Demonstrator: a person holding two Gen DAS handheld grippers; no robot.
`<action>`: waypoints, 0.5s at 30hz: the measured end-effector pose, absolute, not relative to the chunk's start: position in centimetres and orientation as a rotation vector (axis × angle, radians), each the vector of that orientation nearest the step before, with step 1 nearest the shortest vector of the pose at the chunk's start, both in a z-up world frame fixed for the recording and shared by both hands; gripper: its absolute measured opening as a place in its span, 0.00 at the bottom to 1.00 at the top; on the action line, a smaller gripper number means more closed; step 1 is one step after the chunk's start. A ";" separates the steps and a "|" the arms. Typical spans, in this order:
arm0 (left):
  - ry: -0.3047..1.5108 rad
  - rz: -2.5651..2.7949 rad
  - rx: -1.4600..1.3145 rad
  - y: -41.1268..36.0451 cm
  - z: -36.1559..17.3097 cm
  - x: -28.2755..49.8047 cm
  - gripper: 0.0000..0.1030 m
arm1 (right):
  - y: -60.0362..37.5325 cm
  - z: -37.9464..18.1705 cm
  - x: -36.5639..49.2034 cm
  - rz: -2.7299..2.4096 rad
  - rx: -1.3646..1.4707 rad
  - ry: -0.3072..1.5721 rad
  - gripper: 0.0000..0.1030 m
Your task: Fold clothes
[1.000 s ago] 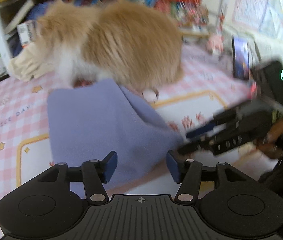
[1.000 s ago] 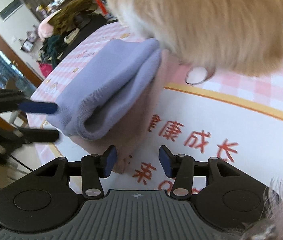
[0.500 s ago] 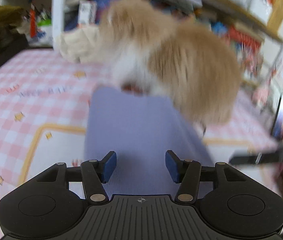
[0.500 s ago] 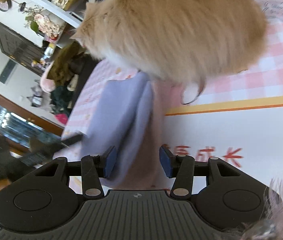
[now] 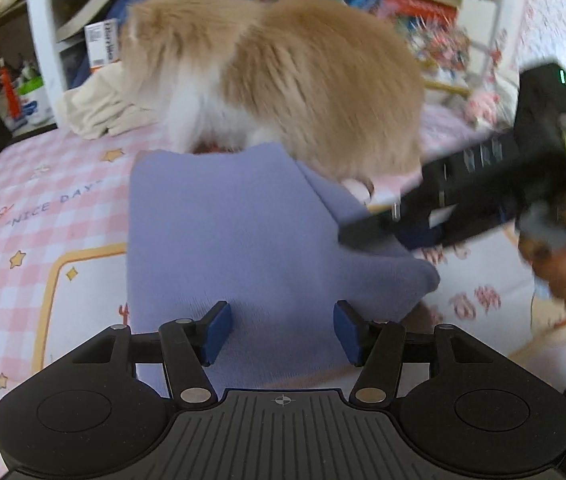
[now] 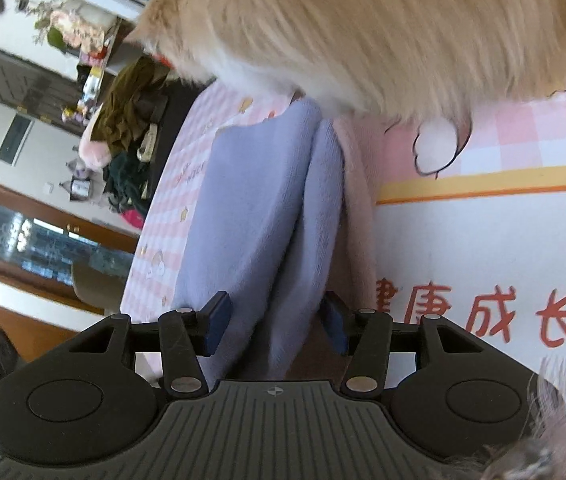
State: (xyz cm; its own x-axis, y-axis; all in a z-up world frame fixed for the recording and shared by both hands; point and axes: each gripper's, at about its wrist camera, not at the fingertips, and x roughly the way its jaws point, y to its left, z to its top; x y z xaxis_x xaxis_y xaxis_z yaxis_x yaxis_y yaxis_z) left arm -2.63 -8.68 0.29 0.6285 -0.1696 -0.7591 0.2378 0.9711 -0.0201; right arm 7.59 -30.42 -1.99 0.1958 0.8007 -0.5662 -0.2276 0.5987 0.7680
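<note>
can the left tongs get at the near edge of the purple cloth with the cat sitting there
Probably yes. The cat sits on the far end of the purple cloth, while the left tongs hover over its near edge with jaws apart and opening, nothing between them and the cloth.

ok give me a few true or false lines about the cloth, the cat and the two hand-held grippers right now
1. A fluffy cat stands at the far end of the folded lavender cloth. True.
2. The cloth lies on a bare wooden table. False: it lies on a pink checked mat.
3. The left hand-held gripper is clamped shut on the cloth. False: its pads stand apart over the cloth and its jaws are opening.
4. A pinkish-brown garment lies under the lavender cloth. True.
5. The right hand-held gripper has folded cloth between its opening jaws. True.
</note>
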 end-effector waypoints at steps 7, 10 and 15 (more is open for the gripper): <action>0.868 -0.242 0.116 -9.3 -0.3 -2.8 0.55 | -29.4 -1.9 7.6 0.809 0.573 1.194 0.63; 0.867 -0.239 0.120 -9.4 -0.4 -2.7 0.56 | -28.0 -1.3 7.4 0.825 0.489 1.175 0.65; 0.867 -0.237 0.111 -9.2 -0.4 -2.7 0.59 | -26.3 -0.9 6.8 0.759 0.336 1.147 0.33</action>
State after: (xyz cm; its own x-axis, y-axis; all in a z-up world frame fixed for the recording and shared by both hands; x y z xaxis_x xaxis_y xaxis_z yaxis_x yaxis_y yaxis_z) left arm -2.71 -9.24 -0.40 0.6231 -0.1607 -0.7655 0.2503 0.9682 0.0006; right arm 6.78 -26.32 -0.89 0.2016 0.6924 -0.6928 -0.3667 0.7092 0.6021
